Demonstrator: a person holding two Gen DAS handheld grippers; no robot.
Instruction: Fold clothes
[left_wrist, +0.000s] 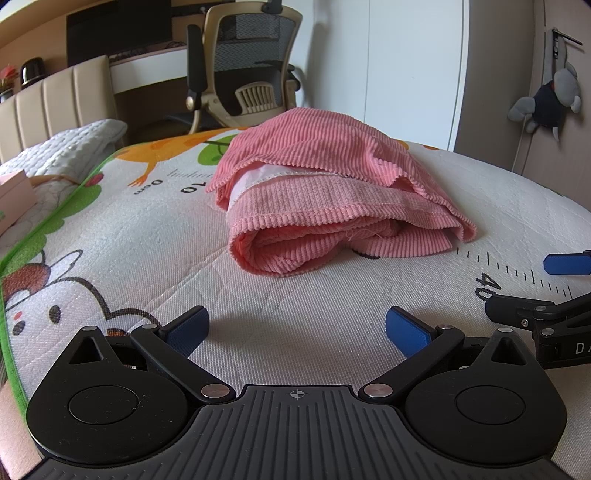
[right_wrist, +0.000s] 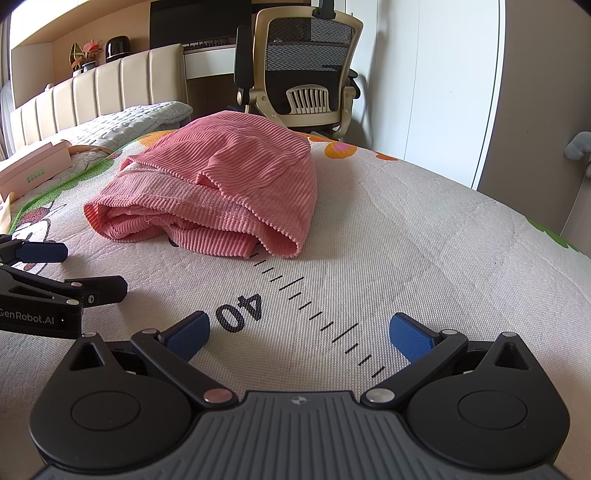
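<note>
A pink ribbed garment (left_wrist: 325, 192) lies folded into a thick bundle on the printed bed mat (left_wrist: 295, 314); a white inner layer shows at its left side. The right wrist view has the same garment (right_wrist: 225, 192) ahead and to the left. My left gripper (left_wrist: 297, 330) stands open just short of the bundle, with nothing between its blue pads. My right gripper (right_wrist: 299, 334) is open too, low over the mat beside the printed "40" (right_wrist: 240, 312). Each gripper shows at the edge of the other's view: the right gripper (left_wrist: 554, 291) and the left gripper (right_wrist: 70, 267).
A mesh office chair (left_wrist: 243, 62) stands beyond the far edge of the bed. The padded headboard (left_wrist: 55, 99) and a grey quilted pillow (left_wrist: 62, 147) are at the left, with a pink box (right_wrist: 33, 166). A grey plush toy (left_wrist: 550, 99) hangs on the right wall.
</note>
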